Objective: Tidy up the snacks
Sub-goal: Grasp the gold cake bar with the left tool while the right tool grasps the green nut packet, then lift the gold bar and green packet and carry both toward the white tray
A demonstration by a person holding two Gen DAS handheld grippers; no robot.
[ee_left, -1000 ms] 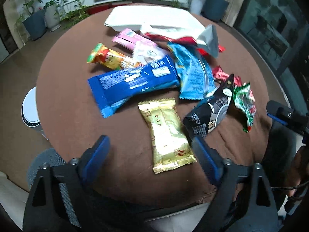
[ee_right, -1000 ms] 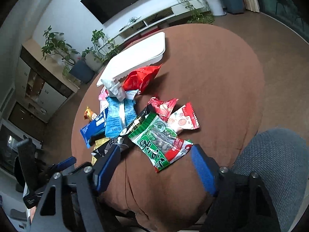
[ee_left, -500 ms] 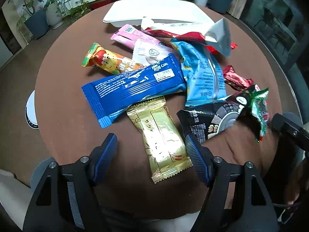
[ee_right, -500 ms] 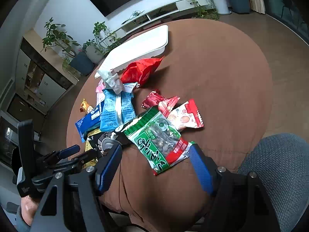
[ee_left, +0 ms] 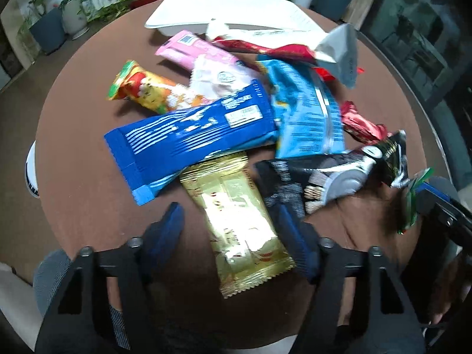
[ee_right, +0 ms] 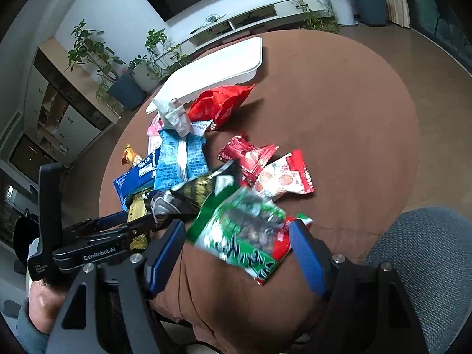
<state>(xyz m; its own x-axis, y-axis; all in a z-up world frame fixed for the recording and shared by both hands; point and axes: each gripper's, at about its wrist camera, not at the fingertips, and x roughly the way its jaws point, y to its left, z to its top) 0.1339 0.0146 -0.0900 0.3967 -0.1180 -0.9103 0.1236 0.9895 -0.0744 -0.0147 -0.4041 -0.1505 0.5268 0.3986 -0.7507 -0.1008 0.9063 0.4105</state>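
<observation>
Several snack packets lie heaped on a round brown table (ee_left: 82, 118). My left gripper (ee_left: 230, 221) points down over a gold packet (ee_left: 236, 212). Its jaws are closing with that packet between them, and a gap shows on each side. Its right finger sits against a black packet (ee_left: 324, 177). My right gripper (ee_right: 236, 242) is open around a green packet (ee_right: 242, 236), which looks blurred and rests partly on the black packet (ee_right: 200, 188). A long blue packet (ee_left: 191, 138) and a light blue one (ee_left: 306, 118) lie behind. A white tray (ee_left: 224, 8) stands at the far edge.
A red bag (ee_right: 224, 103) leans by the white tray (ee_right: 218, 70). Small red packets (ee_right: 280, 177) lie right of the heap. A grey chair cushion (ee_right: 427, 265) is at the near right. A white round object (ee_left: 31, 171) stands beside the table. Plants line the wall.
My left gripper has moved forward and down over the gold packet and its jaws have narrowed. The green and black packets have shifted. The right gripper has stayed in place.
</observation>
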